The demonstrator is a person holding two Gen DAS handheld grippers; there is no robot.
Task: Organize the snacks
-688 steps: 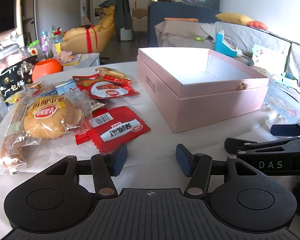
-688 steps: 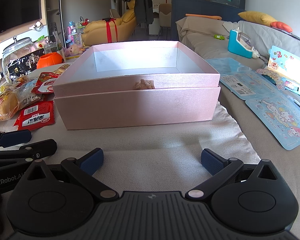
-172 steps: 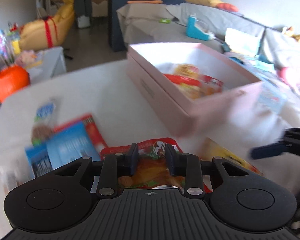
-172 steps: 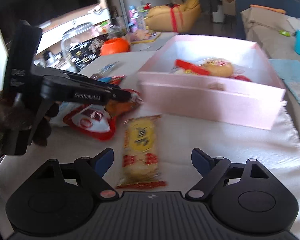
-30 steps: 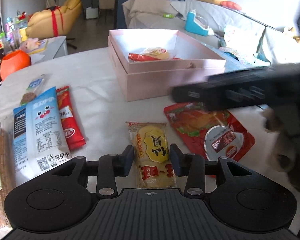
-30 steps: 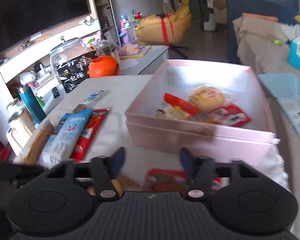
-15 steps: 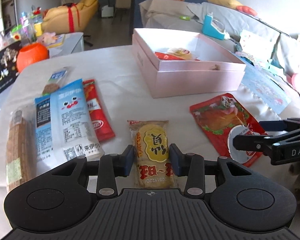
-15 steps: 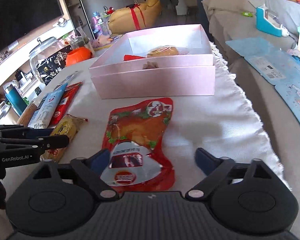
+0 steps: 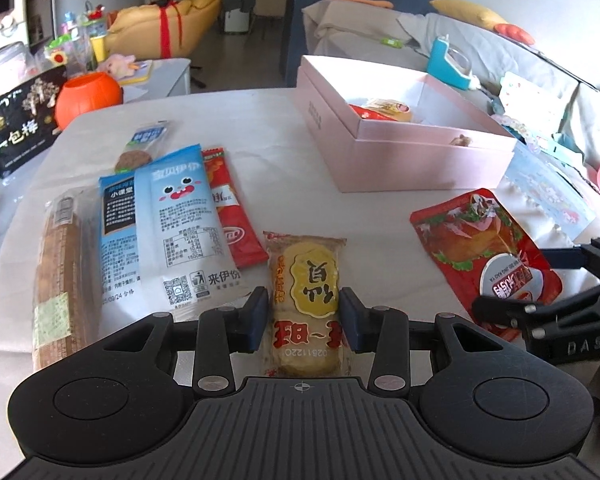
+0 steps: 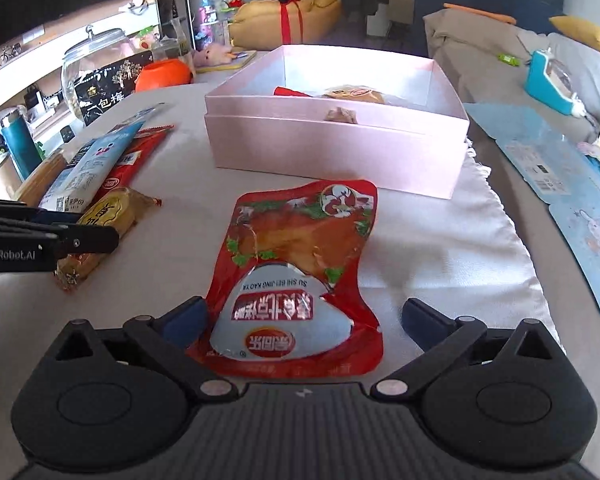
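My left gripper (image 9: 304,318) is shut on the yellow snack cake pack (image 9: 306,292), which lies on the white table; it also shows in the right wrist view (image 10: 108,216). My right gripper (image 10: 302,320) is open, its fingers on either side of the near end of the red roast duck pouch (image 10: 300,264), which lies flat on the cloth; the pouch also shows in the left wrist view (image 9: 480,248). The open pink box (image 10: 340,148) stands behind it and holds a bun and red packets (image 10: 352,94).
Left of my left gripper lie a blue-white snack bag (image 9: 180,220), a long red packet (image 9: 232,212), a bread stick pack (image 9: 62,268) and a small cookie pack (image 9: 142,146). An orange pot (image 9: 88,96) and a glass jar (image 10: 96,80) stand at the far left edge.
My left gripper has stayed shut on the yellow snack cake pack. My right gripper has moved forward and lower, so the red pouch's near end now lies between its open fingers.
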